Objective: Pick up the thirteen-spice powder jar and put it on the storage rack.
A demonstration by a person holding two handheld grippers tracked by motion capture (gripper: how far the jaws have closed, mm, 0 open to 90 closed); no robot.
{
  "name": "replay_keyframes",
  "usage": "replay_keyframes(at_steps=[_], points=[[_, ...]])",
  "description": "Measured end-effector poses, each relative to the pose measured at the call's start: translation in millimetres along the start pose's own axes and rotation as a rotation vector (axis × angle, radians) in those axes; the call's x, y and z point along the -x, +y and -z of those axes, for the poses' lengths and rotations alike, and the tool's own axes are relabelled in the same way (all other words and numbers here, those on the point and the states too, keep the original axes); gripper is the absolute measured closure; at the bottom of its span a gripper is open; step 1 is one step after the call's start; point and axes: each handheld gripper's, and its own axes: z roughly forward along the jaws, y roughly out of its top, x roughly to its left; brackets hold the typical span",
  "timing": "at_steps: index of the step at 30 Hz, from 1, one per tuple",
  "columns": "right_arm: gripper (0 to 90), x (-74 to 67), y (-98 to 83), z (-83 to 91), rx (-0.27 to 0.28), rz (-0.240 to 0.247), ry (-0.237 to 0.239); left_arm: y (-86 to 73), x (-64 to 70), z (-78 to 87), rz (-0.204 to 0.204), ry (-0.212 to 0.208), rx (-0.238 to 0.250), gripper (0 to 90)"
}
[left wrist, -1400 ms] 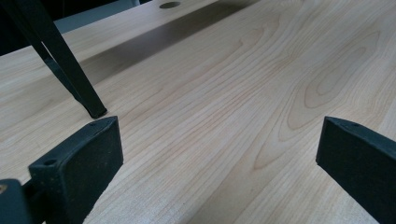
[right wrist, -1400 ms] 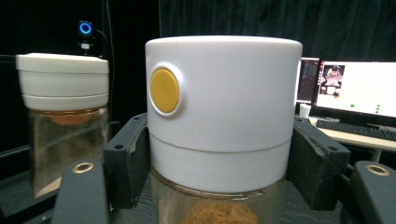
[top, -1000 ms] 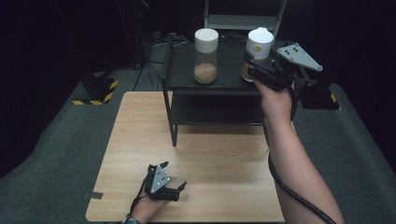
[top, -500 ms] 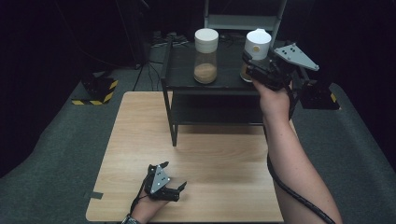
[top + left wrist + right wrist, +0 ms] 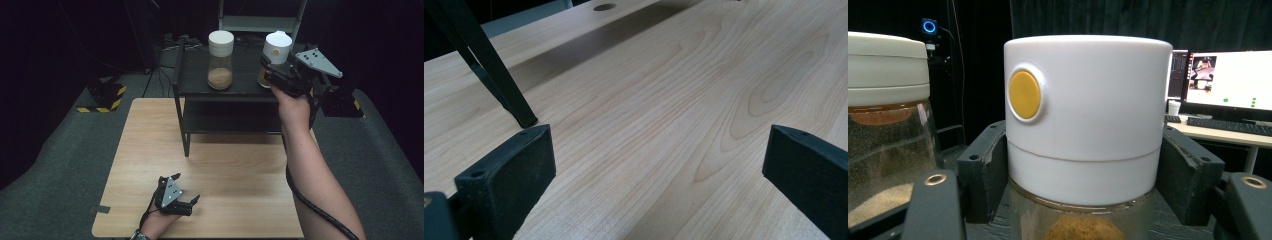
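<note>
White-capped glass jar [image 5: 1088,145]: your right gripper [image 5: 280,75] clamps its smooth lid. Left gripper [image 5: 192,202] gapes empty, bare wood table [image 5: 684,100] ahead.

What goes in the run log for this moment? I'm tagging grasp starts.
right gripper: shut on right jar, on shelf | left gripper: open, low over table | left jar: untouched

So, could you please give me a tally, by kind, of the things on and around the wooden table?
Jars with white lids: 2 (one free on the shelf, one between the right gripper's pads)
Black shelf racks: 1
Wooden tables: 1
Grippers: 2, left gripper and right gripper
Total: 6
</note>
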Motion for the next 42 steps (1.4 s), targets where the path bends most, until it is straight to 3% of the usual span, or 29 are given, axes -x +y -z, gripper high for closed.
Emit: replay_keyframes(at_steps=[8,13,21,25,29,42], points=[[27.4,-3.0,6.7,0.1,-0.029,0.016,-0.004,0.2,0.1,-0.1,-0.002,-0.001,-0.001,0.9],[21.4,-4.5,8.6,0.7,-0.036,0.022,-0.011,0.3,-0.3,-0.2,-0.001,-0.003,-0.002,0.9],[0.0,-13.5,8.0,3.2,-0.038,0.024,-0.056,0.4,0.4,-0.3,-0.006,-0.002,-0.002,0.9],[0.0,-16.3,8.4,4.9,-0.049,0.007,-0.067,0.7,0.3,-0.5,-0.006,-0.002,-0.004,0.9],[0.0,-18.9,7.4,9.4,-0.047,0.020,-0.072,0.8,0.6,-0.5,-0.008,-0.002,-0.004,0.9],[0.0,-15.5,3.4,31.9,-0.036,0.042,-0.016,2.2,1.5,-1.2,-0.019,-0.001,-0.011,0.9]])
